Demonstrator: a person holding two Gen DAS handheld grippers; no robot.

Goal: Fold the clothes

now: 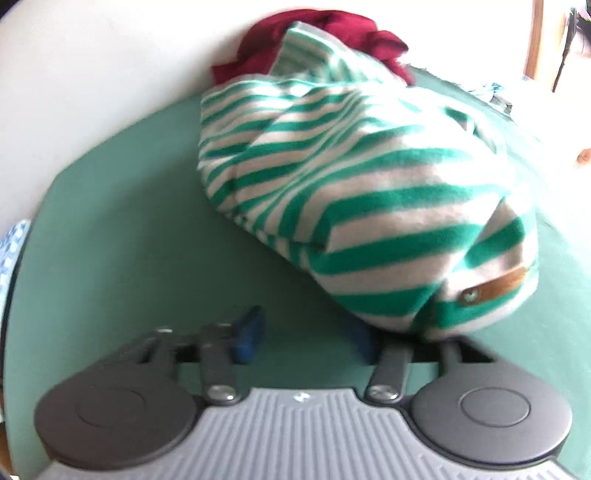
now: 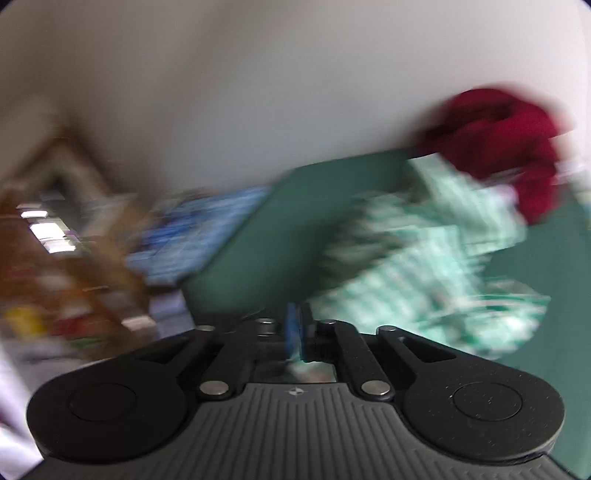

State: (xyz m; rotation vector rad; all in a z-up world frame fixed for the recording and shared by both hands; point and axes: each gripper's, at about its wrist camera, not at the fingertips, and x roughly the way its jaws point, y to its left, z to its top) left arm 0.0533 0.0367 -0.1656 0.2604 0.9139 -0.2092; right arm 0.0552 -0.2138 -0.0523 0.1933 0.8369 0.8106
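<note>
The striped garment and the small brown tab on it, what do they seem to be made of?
The striped garment looks like soft knitted fabric, perhaps cotton or wool blend: matte, slightly fuzzy green and off-white bands that bunch into rounded folds. The brown tab looks like leather or imitation leather: smooth, tan, stiff-edged, with a small metal stud at one end. Blur leaves both uncertain.

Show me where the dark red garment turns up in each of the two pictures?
Left wrist view: the red garment is at top centre, behind the striped top.
Right wrist view: the red garment is at upper right, blurred, above the striped top.
Shared landmark: the green tabletop.
</note>
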